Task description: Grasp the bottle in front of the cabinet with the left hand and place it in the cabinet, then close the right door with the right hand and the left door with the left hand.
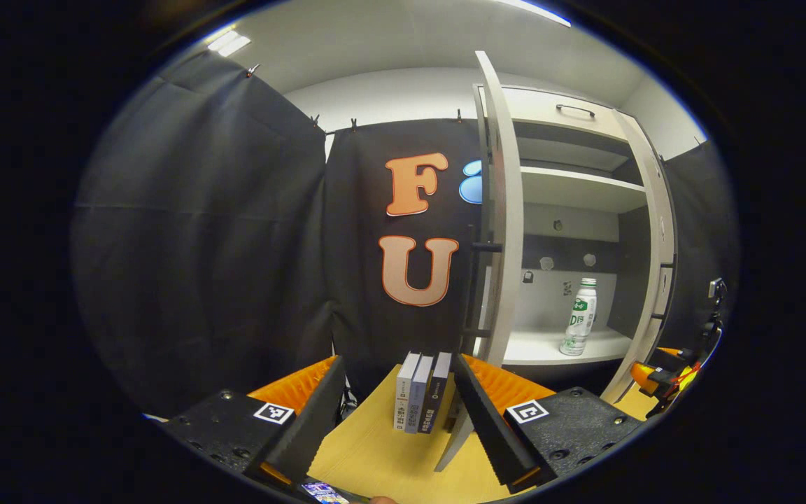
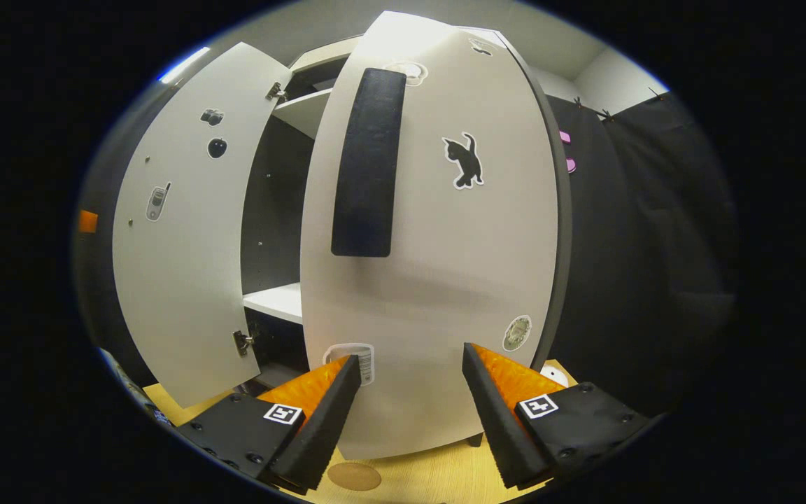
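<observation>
I'm working in a booth hung with black cloth, at a pale wooden table [image 1: 375, 455] with a white cabinet [image 1: 571, 182] standing on it. The bottle [image 1: 580, 316] already stands upright on the cabinet's lower shelf [image 1: 557, 346], toward its right side, so what remains is the doors. The right door [image 2: 445, 245] is a stiff, flat panel on hinges; I judge it light and free-swinging, its face smooth enough to slip under a pad. I would push flat against the face near the free edge, or use the long dark handle strip [image 2: 368, 164], rather than pinch it. My right gripper [image 2: 410, 392] is spread wide, holding nothing, with the door face close ahead between its fingers. The left door [image 1: 502, 210] stands open, edge-on just beyond my left gripper [image 1: 396, 406], which is likewise spread and empty. Three books [image 1: 420, 400] stand on the table beside that door.
</observation>
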Demonstrator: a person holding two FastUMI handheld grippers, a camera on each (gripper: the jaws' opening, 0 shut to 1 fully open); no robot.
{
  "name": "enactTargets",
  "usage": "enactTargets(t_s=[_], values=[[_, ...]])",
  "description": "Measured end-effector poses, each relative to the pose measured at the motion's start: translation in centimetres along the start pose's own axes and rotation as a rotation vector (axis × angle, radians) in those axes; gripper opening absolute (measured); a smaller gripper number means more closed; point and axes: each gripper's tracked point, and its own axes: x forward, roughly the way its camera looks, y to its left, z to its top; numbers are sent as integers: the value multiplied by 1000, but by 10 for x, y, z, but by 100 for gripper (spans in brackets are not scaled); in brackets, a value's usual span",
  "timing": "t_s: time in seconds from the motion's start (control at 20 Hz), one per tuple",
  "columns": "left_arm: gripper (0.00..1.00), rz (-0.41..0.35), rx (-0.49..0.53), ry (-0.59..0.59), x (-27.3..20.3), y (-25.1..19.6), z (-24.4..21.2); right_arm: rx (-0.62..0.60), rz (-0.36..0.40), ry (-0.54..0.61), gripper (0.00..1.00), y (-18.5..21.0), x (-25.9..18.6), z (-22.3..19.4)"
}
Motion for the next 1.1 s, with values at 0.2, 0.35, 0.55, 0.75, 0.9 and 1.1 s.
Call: enactTargets(t_s=[0.2, 0.35, 0.55, 0.75, 0.9, 1.1], values=[[95, 9, 35, 7, 28, 10, -16, -5, -20, 4, 97, -4, 0, 2], [93, -3, 28, 19, 50, 9, -32, -10, -42, -11, 97, -11, -9, 12], [95, -35, -6, 45, 79, 4, -55, -5, -81, -29, 97, -26, -29, 29], [96, -70, -11, 70, 92, -2, -67, 53, -146, -1, 89, -45, -55, 41], [96, -86, 10, 79, 99, -7, -72, 99, -180, -18, 96, -56, -74, 57], [95, -107, 10, 84, 105, -14, -76, 45, -245, -34, 96, -75, -100, 71]])
